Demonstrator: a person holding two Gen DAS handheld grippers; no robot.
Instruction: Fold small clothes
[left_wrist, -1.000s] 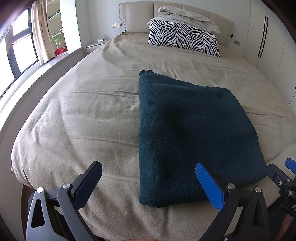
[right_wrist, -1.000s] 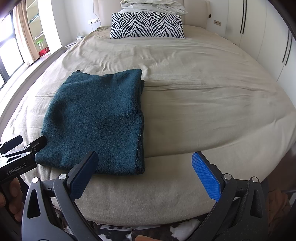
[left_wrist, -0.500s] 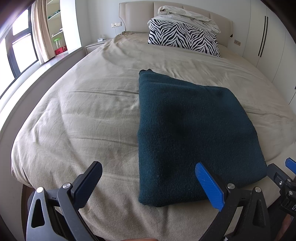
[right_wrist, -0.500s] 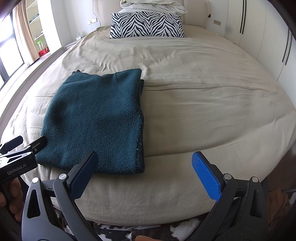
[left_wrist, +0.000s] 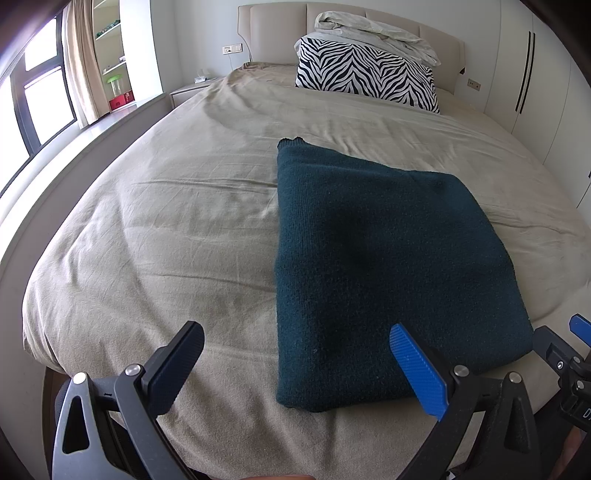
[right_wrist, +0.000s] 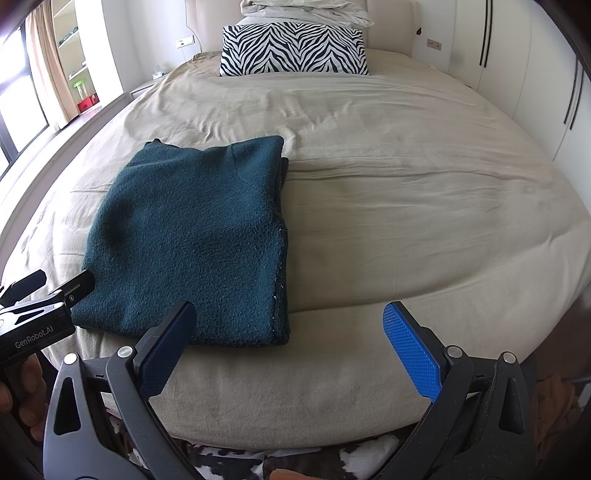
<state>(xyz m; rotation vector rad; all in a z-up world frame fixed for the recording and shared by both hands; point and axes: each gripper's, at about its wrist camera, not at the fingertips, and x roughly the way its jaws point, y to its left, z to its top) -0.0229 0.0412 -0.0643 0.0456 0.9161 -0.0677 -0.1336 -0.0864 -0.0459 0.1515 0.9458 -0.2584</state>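
Observation:
A dark teal fleece garment (left_wrist: 373, 266) lies folded into a flat rectangle on the beige bed, near its foot edge; it also shows in the right wrist view (right_wrist: 192, 240). My left gripper (left_wrist: 299, 365) is open and empty, held just before the garment's near left corner. My right gripper (right_wrist: 291, 347) is open and empty, held off the bed's foot edge by the garment's near right corner. Each gripper shows at the edge of the other's view: the left gripper (right_wrist: 40, 295) and the right gripper (left_wrist: 569, 354).
The beige bed cover (left_wrist: 166, 229) spreads wide on both sides of the garment. A zebra pillow (right_wrist: 293, 50) with a crumpled white quilt (left_wrist: 373, 33) on top sits at the headboard. White wardrobes (right_wrist: 532, 62) stand to the right, and a window ledge (left_wrist: 85, 136) runs along the left.

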